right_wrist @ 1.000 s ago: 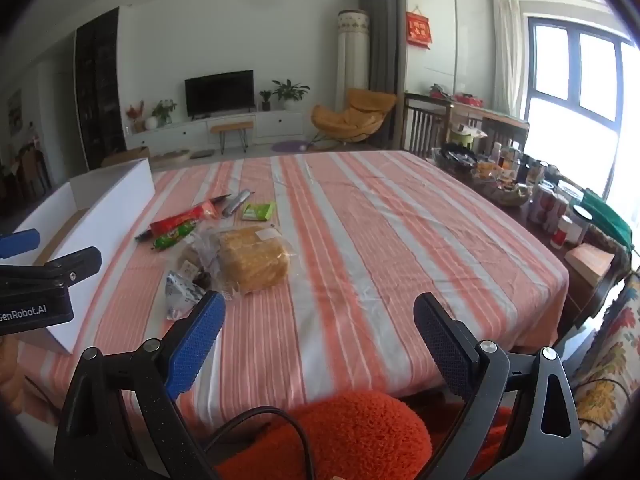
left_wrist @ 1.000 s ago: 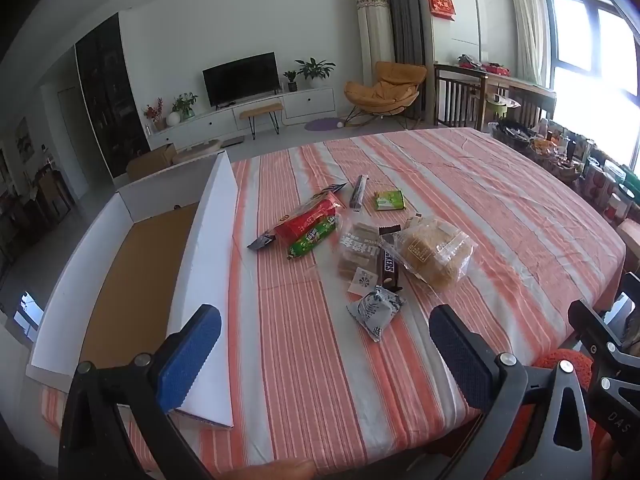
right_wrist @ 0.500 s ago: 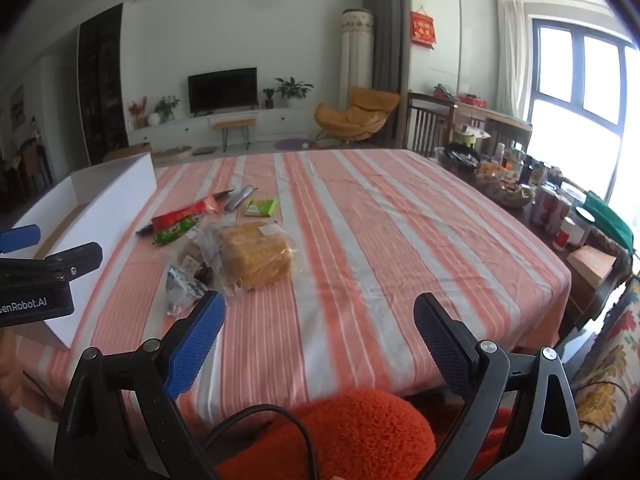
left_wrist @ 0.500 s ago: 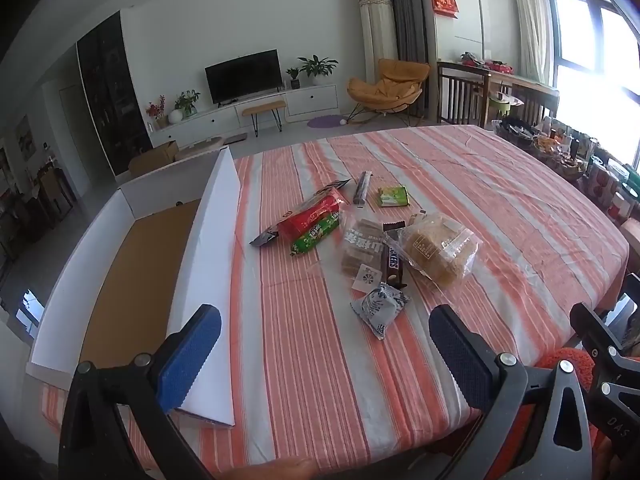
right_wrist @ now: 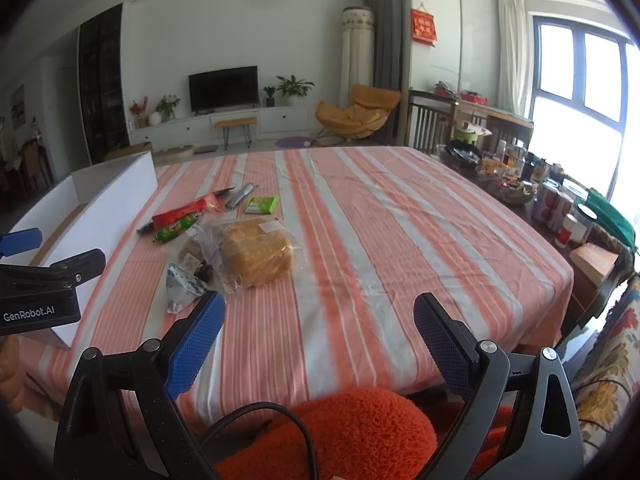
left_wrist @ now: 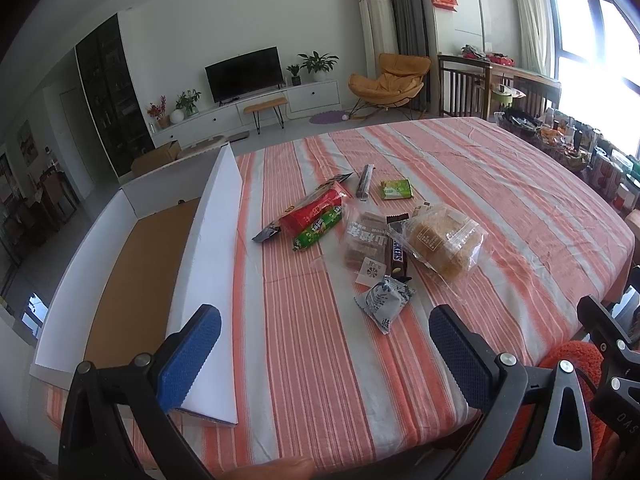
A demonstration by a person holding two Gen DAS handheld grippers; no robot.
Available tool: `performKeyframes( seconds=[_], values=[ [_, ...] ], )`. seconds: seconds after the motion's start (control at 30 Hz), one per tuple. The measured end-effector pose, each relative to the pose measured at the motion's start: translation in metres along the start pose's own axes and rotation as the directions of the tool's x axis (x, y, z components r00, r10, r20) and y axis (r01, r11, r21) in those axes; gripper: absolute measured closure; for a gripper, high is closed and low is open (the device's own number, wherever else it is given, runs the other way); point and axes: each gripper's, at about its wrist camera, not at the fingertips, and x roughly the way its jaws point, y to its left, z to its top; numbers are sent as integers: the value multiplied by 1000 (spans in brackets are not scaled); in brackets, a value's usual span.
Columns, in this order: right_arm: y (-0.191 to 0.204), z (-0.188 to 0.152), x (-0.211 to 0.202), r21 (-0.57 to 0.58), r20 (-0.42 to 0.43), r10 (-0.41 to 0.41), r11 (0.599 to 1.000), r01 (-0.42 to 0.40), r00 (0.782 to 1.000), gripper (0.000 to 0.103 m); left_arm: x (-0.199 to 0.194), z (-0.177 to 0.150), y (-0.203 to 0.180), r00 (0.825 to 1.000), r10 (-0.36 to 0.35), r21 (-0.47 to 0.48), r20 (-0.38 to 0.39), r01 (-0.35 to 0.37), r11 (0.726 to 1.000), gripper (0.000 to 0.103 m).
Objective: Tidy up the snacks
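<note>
Several snacks lie in a cluster on the striped tablecloth: a bagged bread loaf (left_wrist: 444, 242) (right_wrist: 256, 254), a Snickers bar (left_wrist: 397, 254), a clear pack of cakes (left_wrist: 362, 238), a small white-blue packet (left_wrist: 384, 302) (right_wrist: 182, 286), a red packet (left_wrist: 316, 212) (right_wrist: 182, 214), a green packet (left_wrist: 318, 232), a flat green sachet (left_wrist: 396, 189) (right_wrist: 262, 204) and a dark stick (left_wrist: 365, 181). An open white cardboard box (left_wrist: 208, 264) (right_wrist: 108, 210) lies at the left. My left gripper (left_wrist: 324, 346) is open and empty, above the near table edge. My right gripper (right_wrist: 318, 330) is open and empty, right of the cluster.
The table (right_wrist: 400, 216) carries an orange-and-white striped cloth. A side table with jars, cans and baskets (right_wrist: 532, 196) stands at the right. An orange fuzzy sleeve (right_wrist: 352, 432) shows below. The left gripper's body (right_wrist: 44, 292) shows in the right wrist view. A living room lies beyond.
Both views have edged slightly forward toward the snacks. Both grippers stay open and nothing on the table has moved.
</note>
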Motion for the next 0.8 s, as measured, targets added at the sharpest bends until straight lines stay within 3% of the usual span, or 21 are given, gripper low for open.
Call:
performKeyframes(
  seconds=[0.8],
  values=[
    [5,-10,8,-2,-12,5,1000,-5,1000,6,7,-2,0,1000,8,8,-25,-8,1000,0]
  ],
)
